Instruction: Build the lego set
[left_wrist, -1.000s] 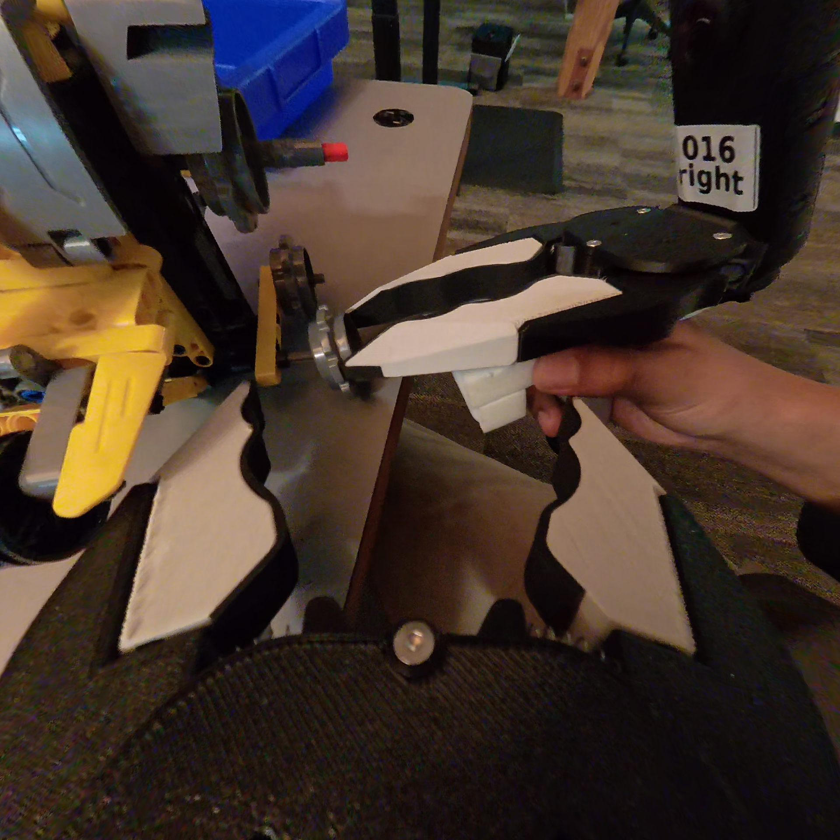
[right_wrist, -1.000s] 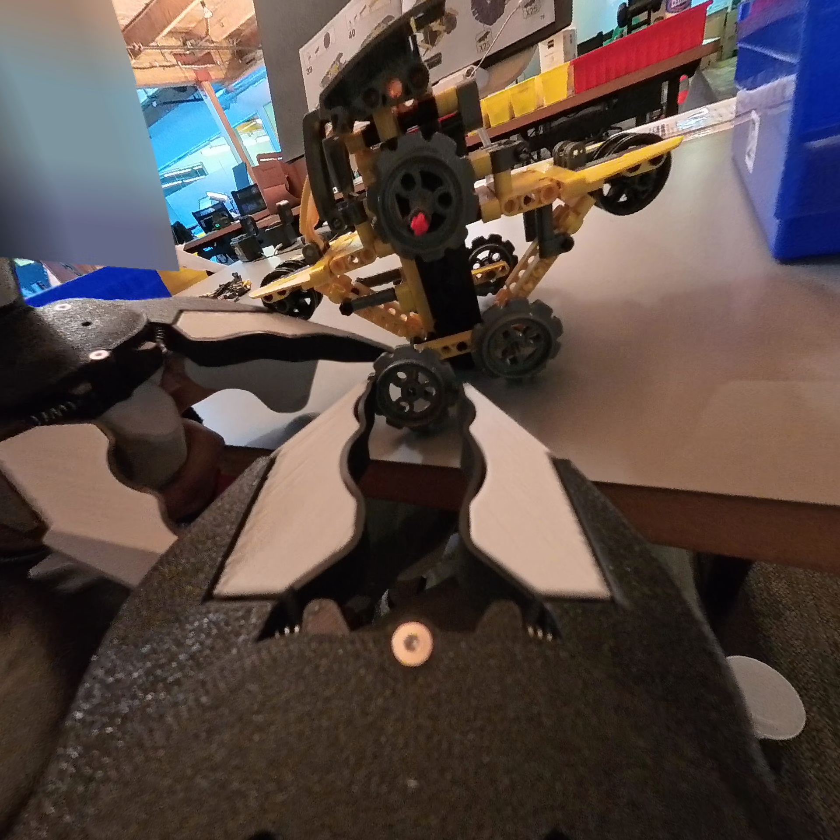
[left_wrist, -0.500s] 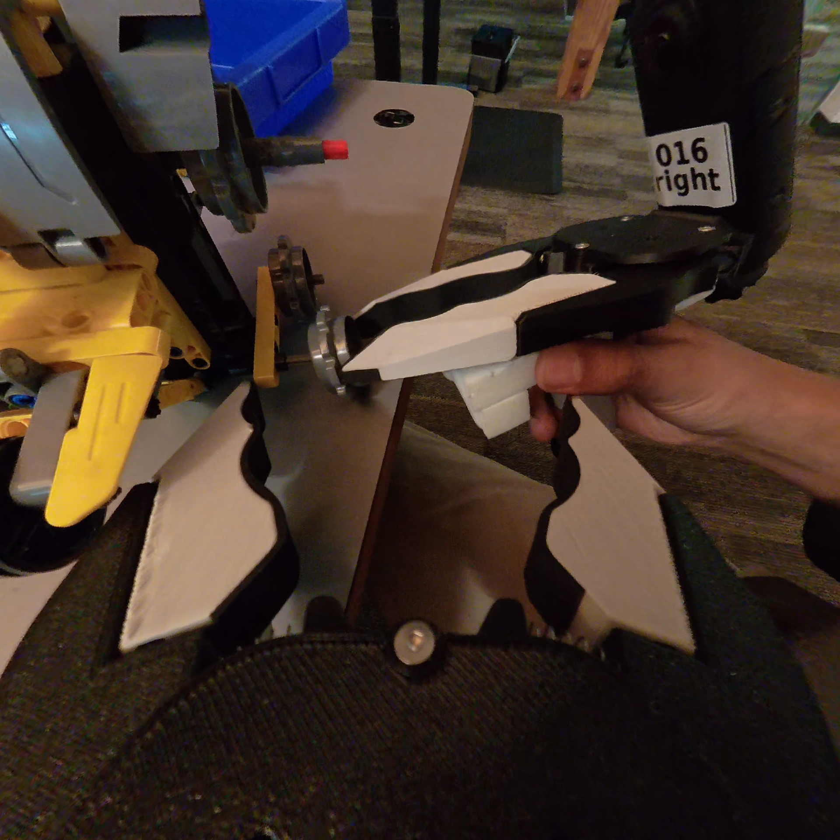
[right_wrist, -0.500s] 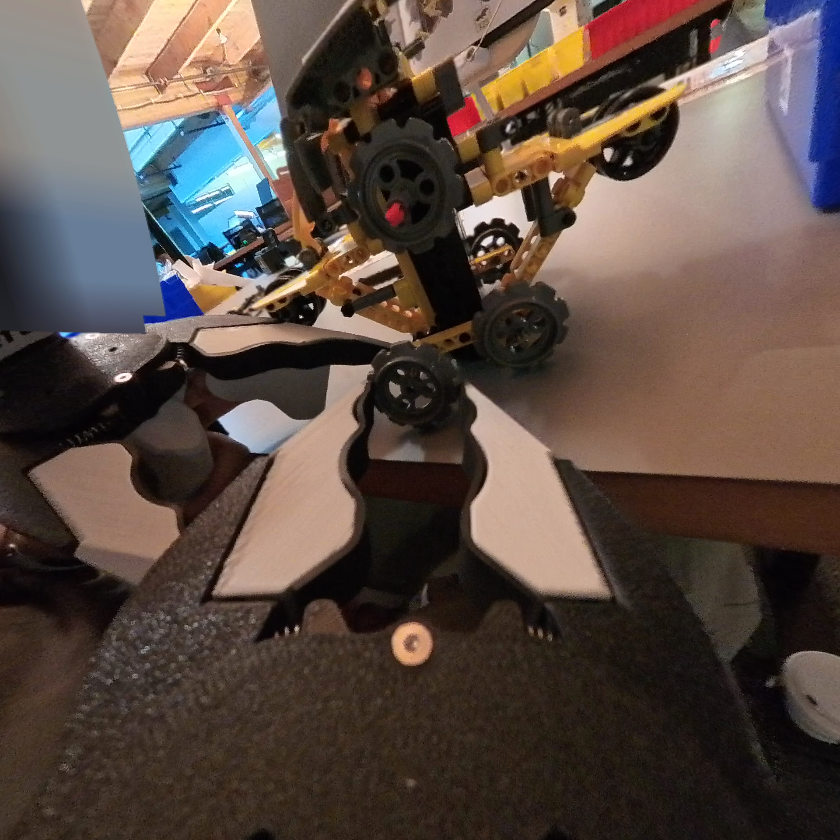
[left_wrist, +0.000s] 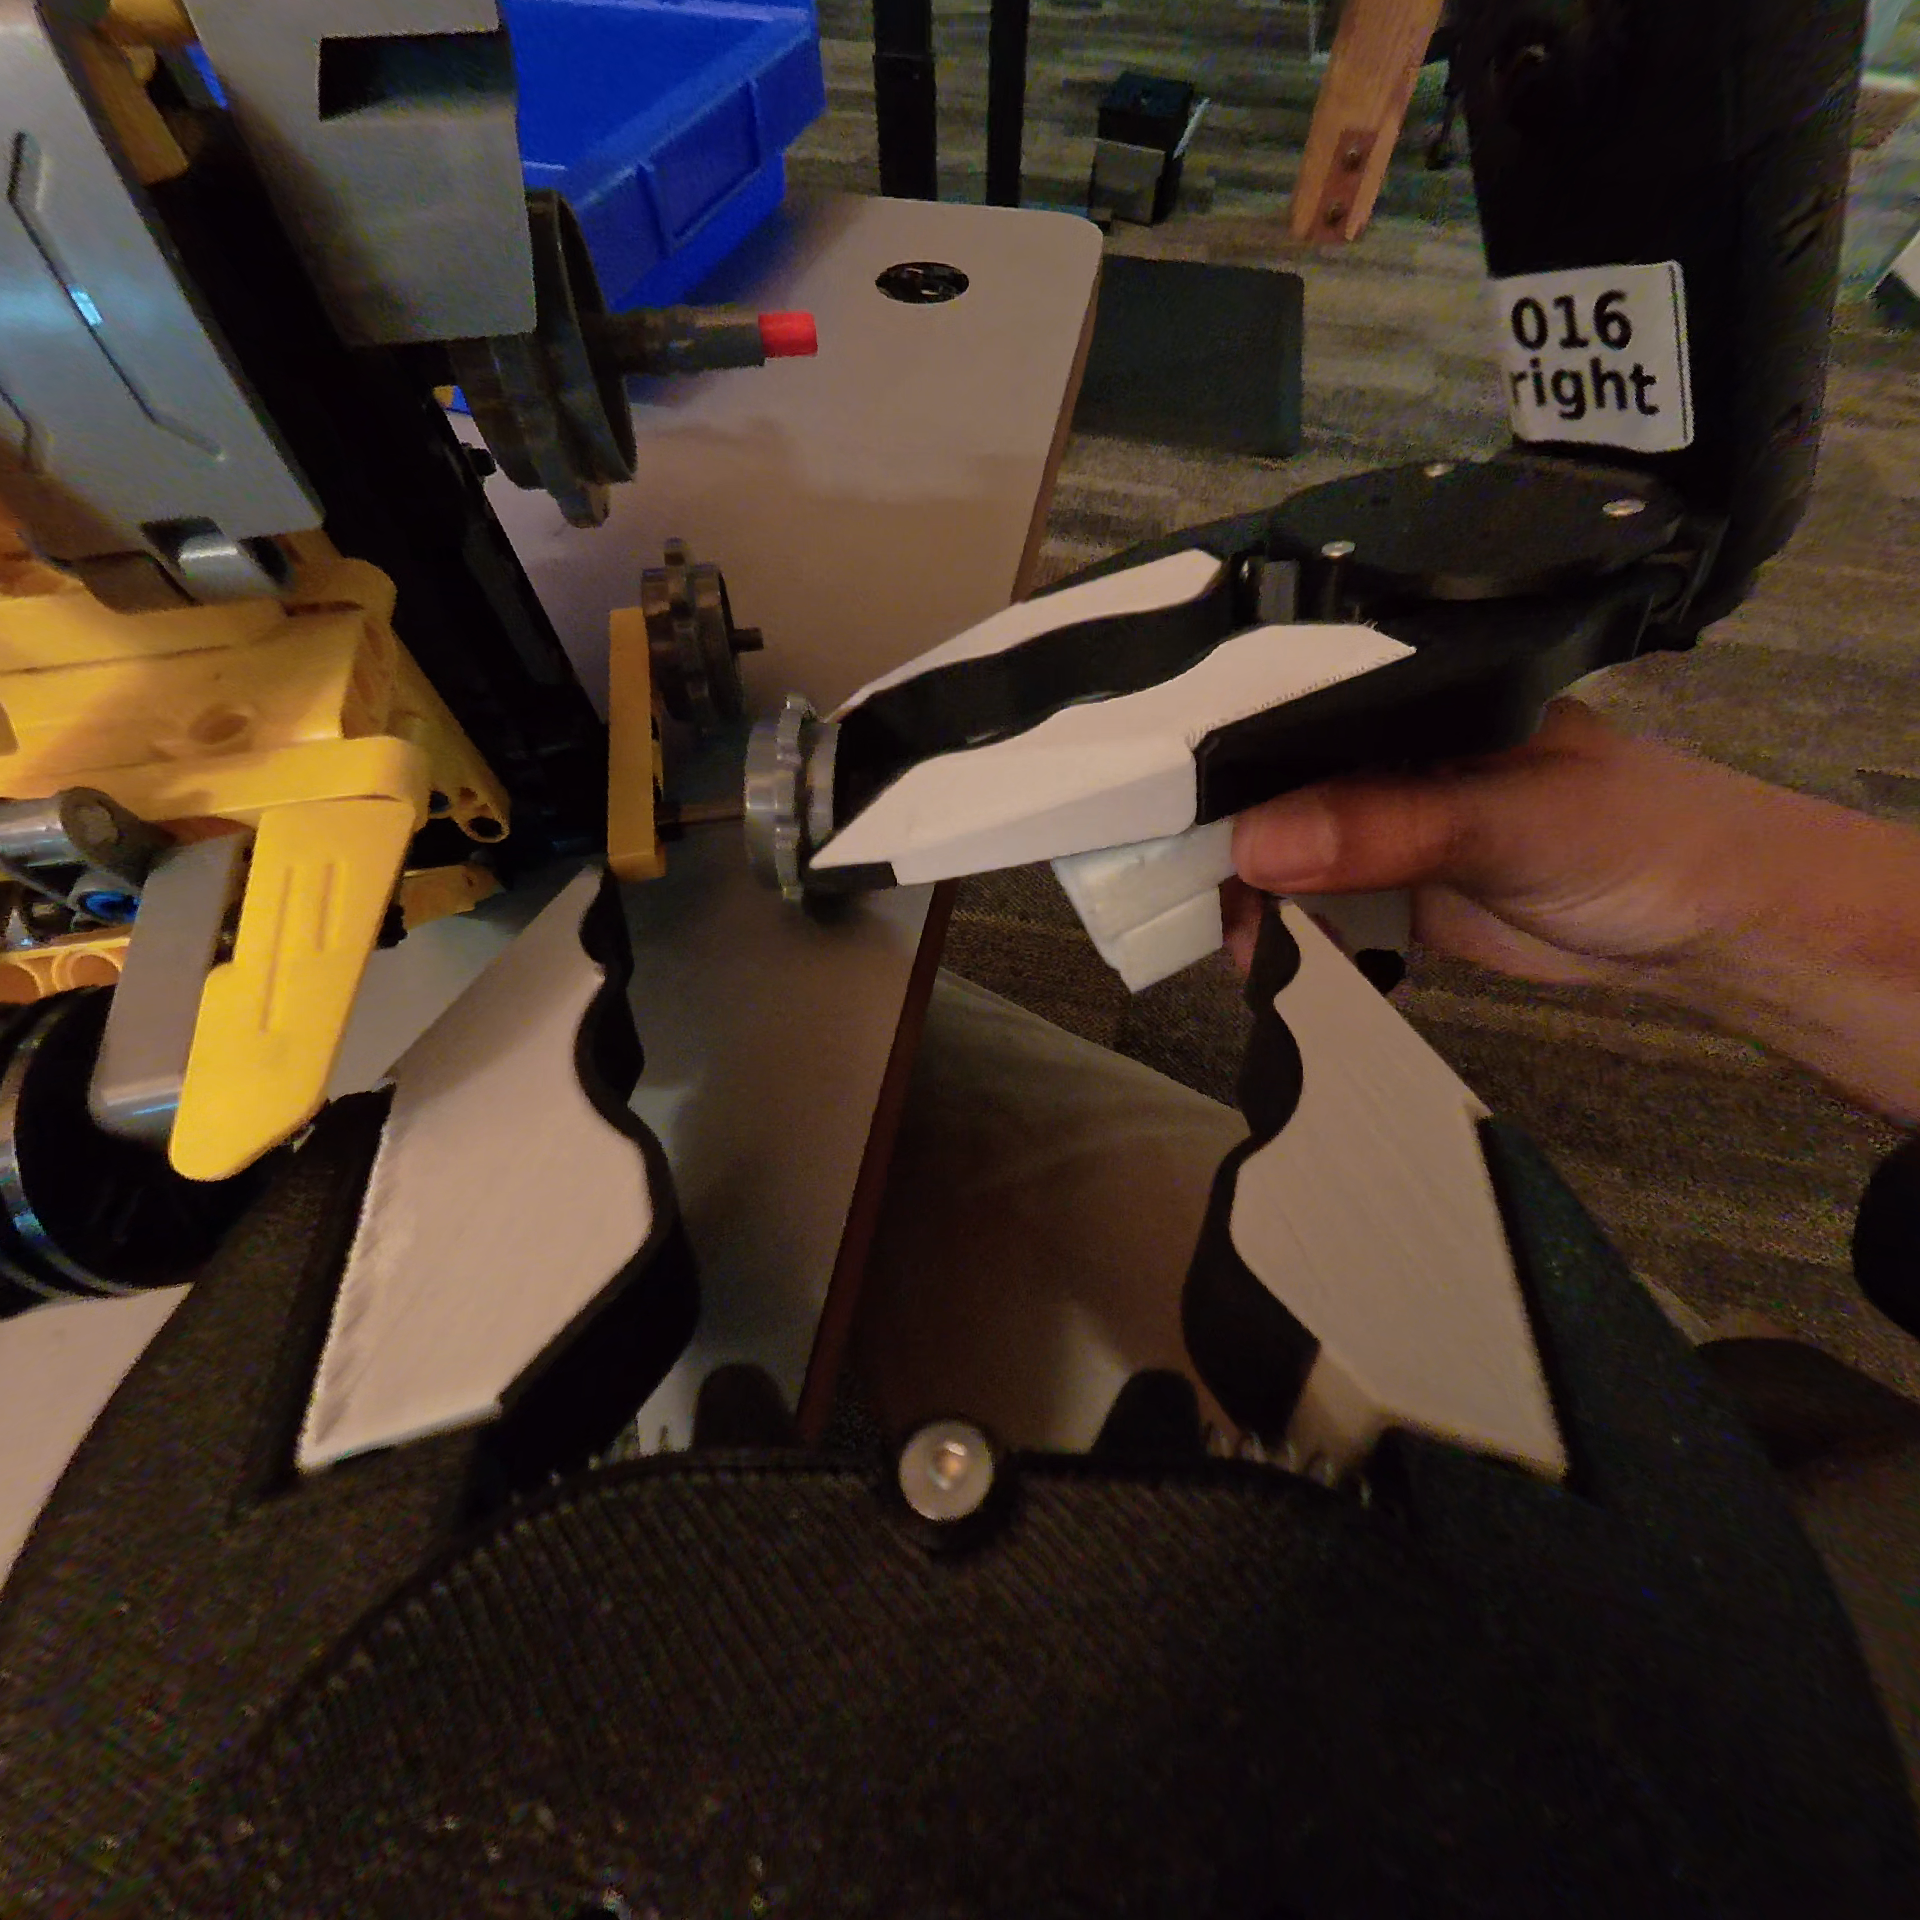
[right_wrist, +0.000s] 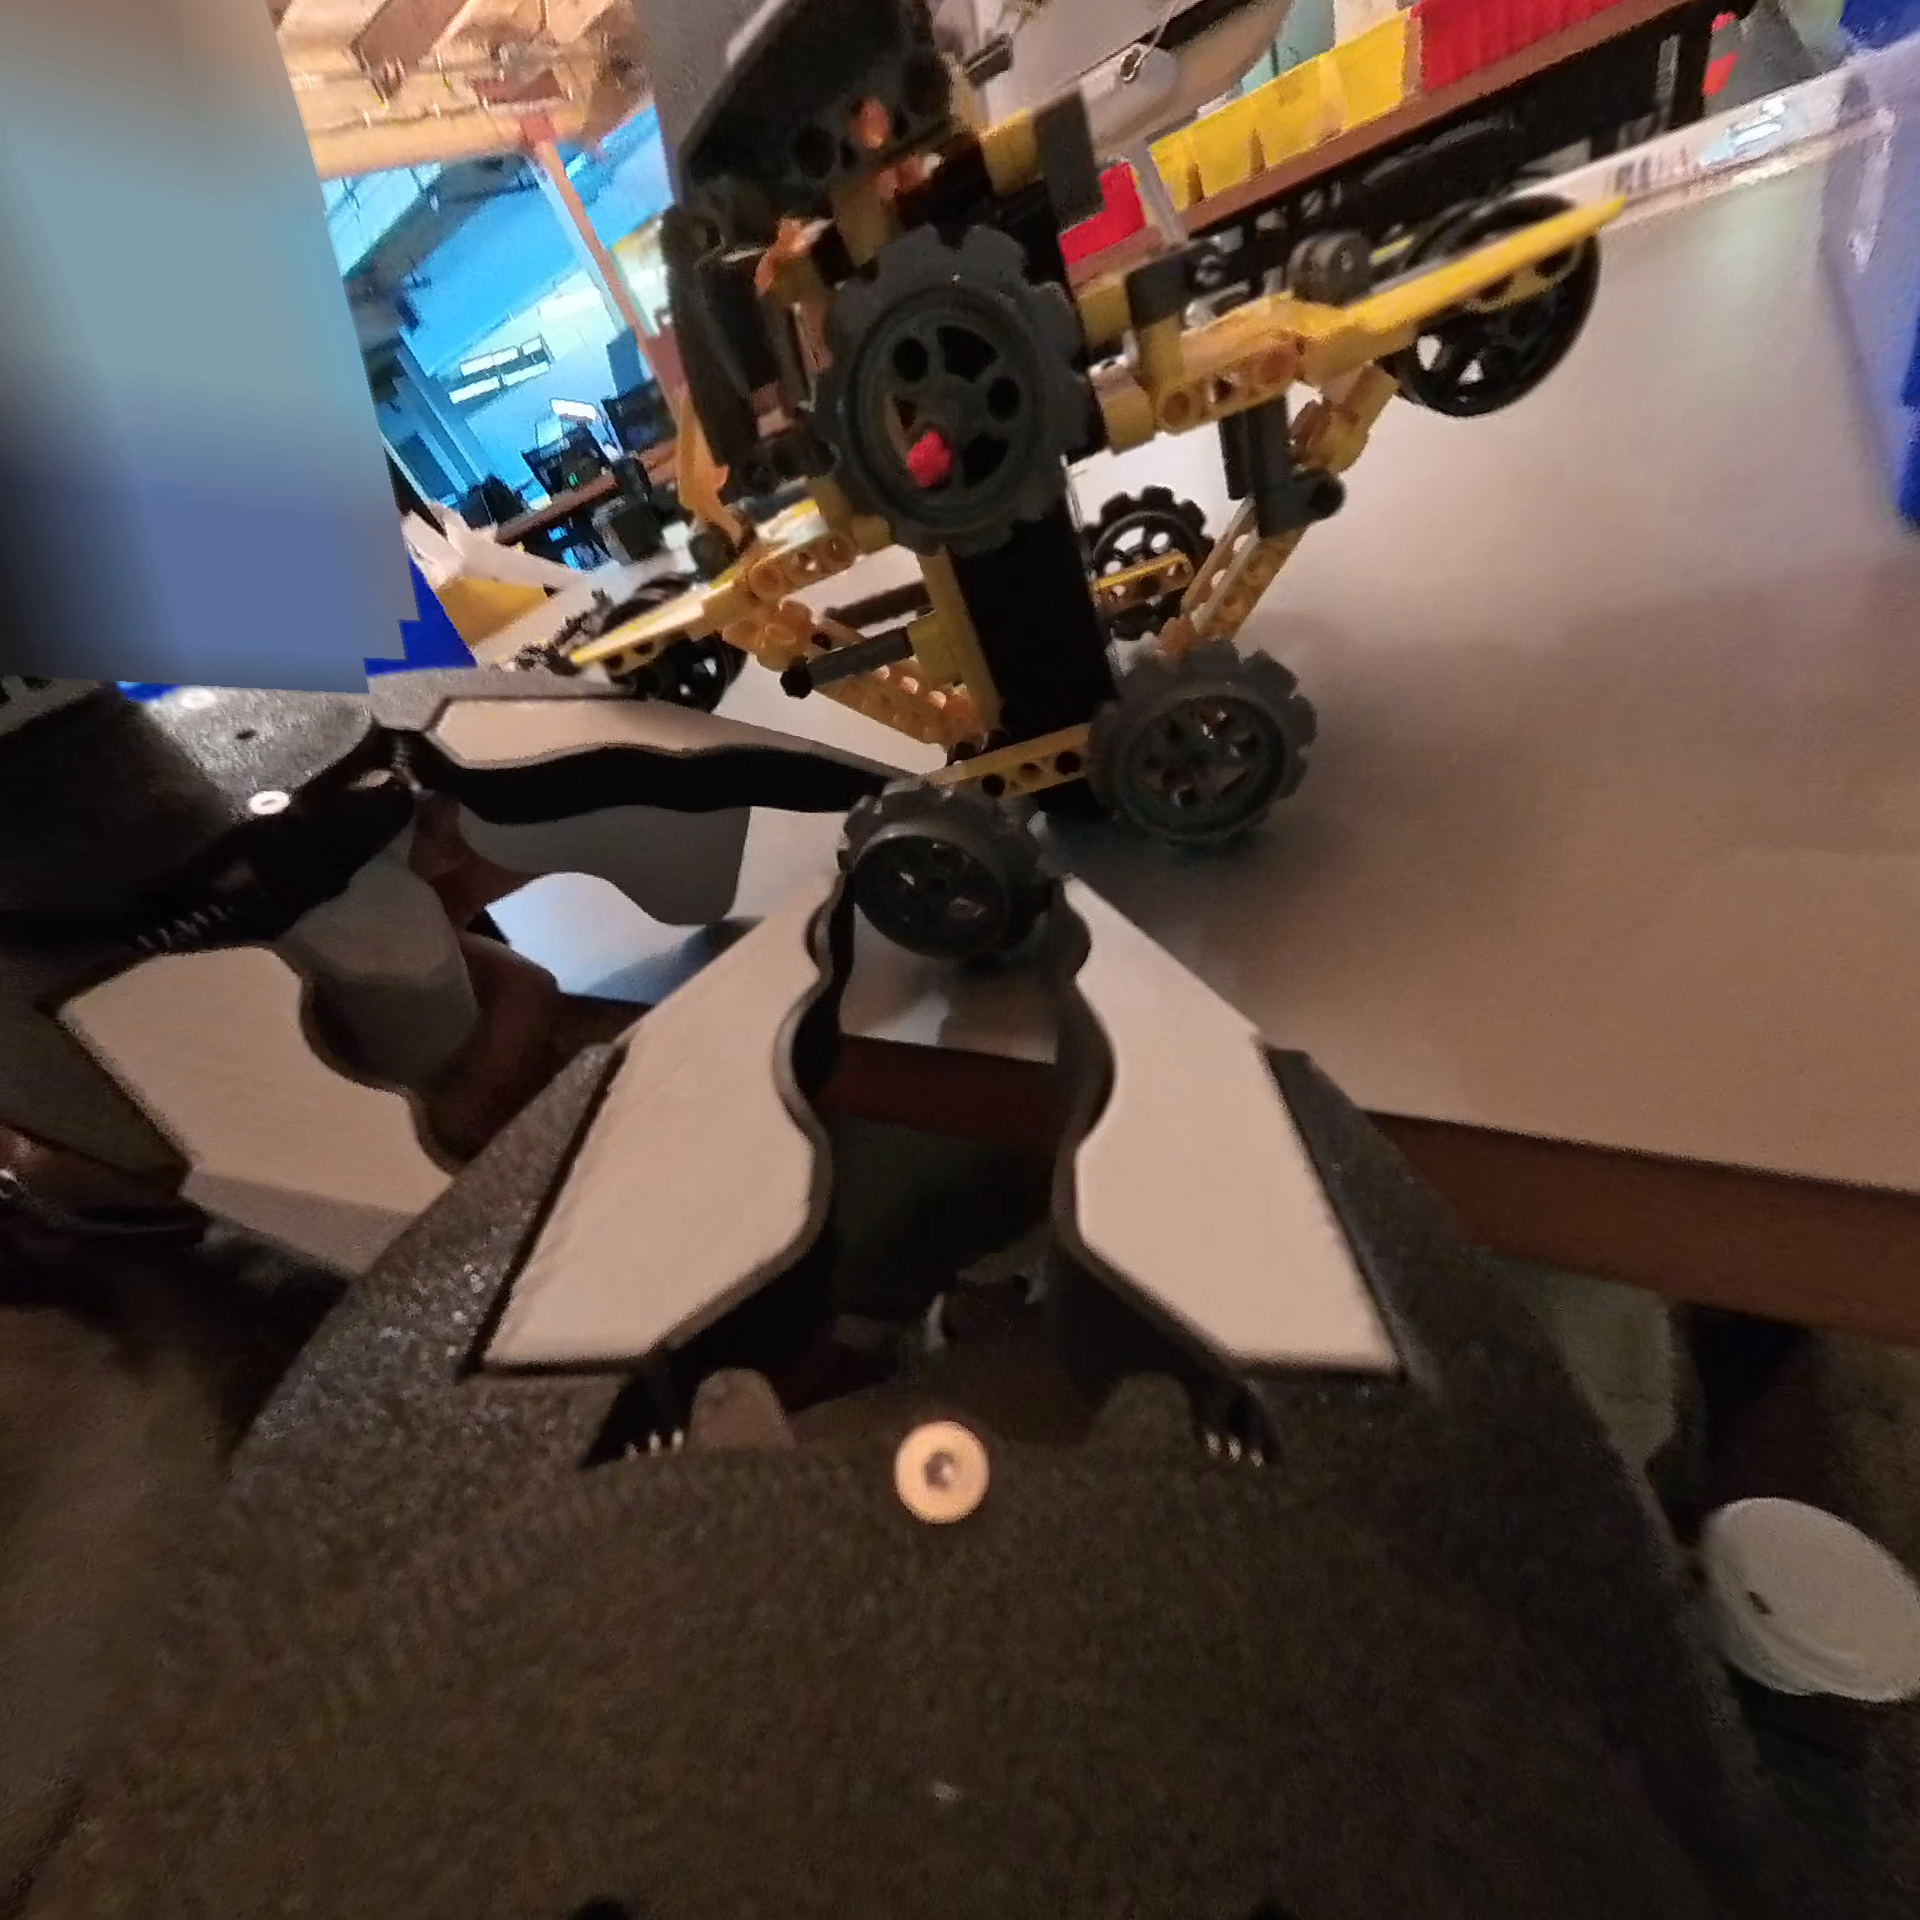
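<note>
Right gripper (right_wrist: 951, 914) pinching a small wheel (right_wrist: 940, 883) of the toy vehicle (right_wrist: 997, 499).
Left gripper (left_wrist: 925, 935) jaws are spread wide (holding nothing), the wheel just ahead of them, at the worktop (left_wrist: 883, 499) edge.

The toy vehicle (right_wrist: 997, 540) is glossy yellow and black plastic. The tabletop (right_wrist: 1507, 831) looks smooth, matt grey with a wood-brown edge. Both grippers have grainy black bodies; the carpet (left_wrist: 1351, 416) is rough.
</note>
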